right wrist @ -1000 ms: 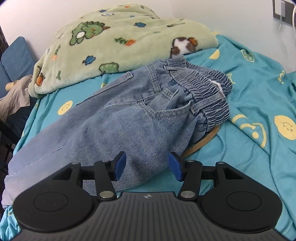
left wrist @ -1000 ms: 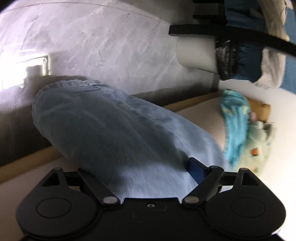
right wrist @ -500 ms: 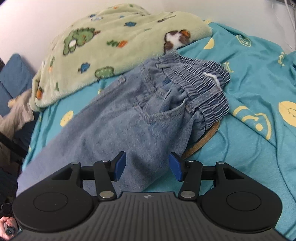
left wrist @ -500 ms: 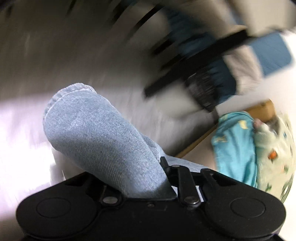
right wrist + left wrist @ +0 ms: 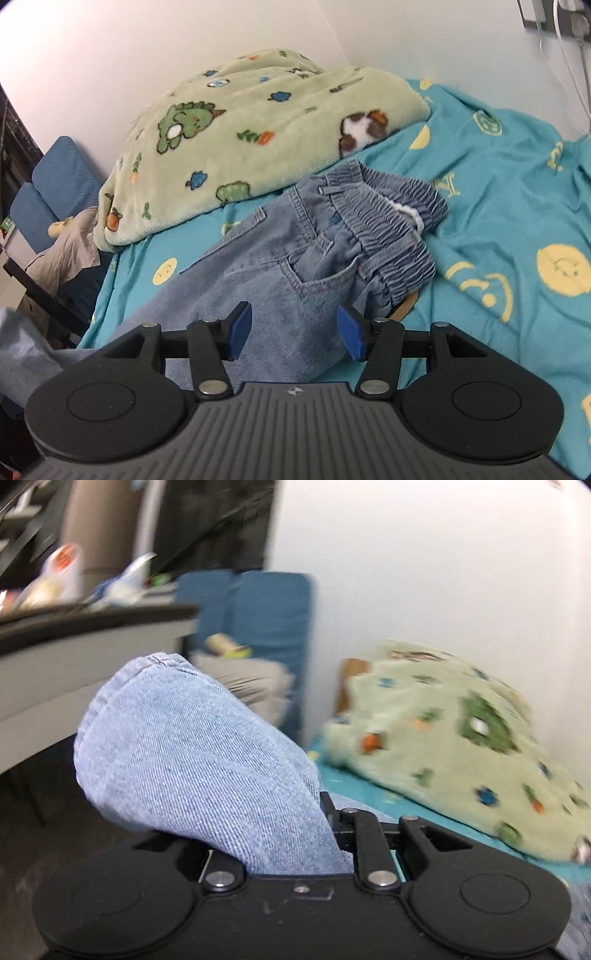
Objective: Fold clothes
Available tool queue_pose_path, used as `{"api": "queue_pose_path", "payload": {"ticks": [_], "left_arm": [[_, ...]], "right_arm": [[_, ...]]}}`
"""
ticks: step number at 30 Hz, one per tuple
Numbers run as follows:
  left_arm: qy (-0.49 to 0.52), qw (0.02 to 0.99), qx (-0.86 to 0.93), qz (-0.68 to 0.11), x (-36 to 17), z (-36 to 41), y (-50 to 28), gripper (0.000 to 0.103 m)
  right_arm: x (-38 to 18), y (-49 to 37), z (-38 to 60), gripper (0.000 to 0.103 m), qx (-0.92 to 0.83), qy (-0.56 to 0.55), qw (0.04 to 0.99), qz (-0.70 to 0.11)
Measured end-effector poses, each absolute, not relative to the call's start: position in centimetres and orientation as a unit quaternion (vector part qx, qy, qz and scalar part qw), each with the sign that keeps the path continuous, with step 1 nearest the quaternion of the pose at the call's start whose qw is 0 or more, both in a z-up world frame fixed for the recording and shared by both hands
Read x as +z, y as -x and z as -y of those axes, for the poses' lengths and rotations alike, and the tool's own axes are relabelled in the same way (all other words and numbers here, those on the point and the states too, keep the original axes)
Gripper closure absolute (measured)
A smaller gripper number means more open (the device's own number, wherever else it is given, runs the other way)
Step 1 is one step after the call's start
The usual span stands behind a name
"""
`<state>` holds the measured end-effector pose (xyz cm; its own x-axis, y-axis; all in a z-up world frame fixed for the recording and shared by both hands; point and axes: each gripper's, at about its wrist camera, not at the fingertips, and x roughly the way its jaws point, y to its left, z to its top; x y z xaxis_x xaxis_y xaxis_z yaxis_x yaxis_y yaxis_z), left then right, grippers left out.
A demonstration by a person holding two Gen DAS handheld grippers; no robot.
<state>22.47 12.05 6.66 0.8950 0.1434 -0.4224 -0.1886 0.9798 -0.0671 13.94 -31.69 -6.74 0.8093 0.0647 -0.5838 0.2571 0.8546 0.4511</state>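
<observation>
Light blue denim jeans (image 5: pixel 295 266) lie on a teal smiley-print bedsheet (image 5: pixel 517 206).
The left gripper (image 5: pixel 295 834) clenches a jeans leg's hem end, which bulges past its fingers. The right gripper (image 5: pixel 293 328) hovers with fingers spread, the jeans' waistband just beyond them.

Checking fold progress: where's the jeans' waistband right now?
In the right wrist view the elastic waistband lies bunched on the teal sheet, ahead and right of the open right gripper, just below the green blanket.
</observation>
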Motion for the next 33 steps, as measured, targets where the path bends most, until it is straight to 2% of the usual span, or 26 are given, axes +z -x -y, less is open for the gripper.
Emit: {"api": "queue_pose_path", "payload": {"ticks": [2,11,15,20,23,28,33], "left_arm": [[0.028,0.975,0.06,-0.214,5.8,-7.8,-21.6,0.087],[-0.062,0.954,-0.051,-0.289,-4.8,8.5,-19.6,0.087],[-0.069,0.953,-0.039,-0.294,-8.0,9.6,-19.1,0.086],[-0.054,0.953,-0.056,-0.292,-7.9,8.7,-19.0,0.083],[-0.046,0.949,-0.069,-0.304,-7.4,8.0,-18.1,0.076],[-0.045,0.943,-0.081,-0.318,-5.8,6.7,-16.3,0.045],[-0.026,0.942,-0.076,-0.327,-3.8,4.0,-13.5,0.039]], "right_arm": [[-6.4,-13.6,32.2,0.048,-0.049,-0.264,0.917,-0.296],[-6.3,-12.8,35.1,0.048,-0.043,-0.289,0.913,-0.286],[-6.9,-13.0,35.9,0.048,-0.038,-0.309,0.903,-0.295],[-7.3,-13.5,35.3,0.048,-0.012,-0.303,0.902,-0.307],[-7.4,-13.9,34.6,0.048,0.004,-0.291,0.905,-0.311],[-7.3,-13.9,33.1,0.048,0.034,-0.27,0.911,-0.31],[-6.7,-13.6,31.3,0.048,0.06,-0.235,0.926,-0.288]]}}
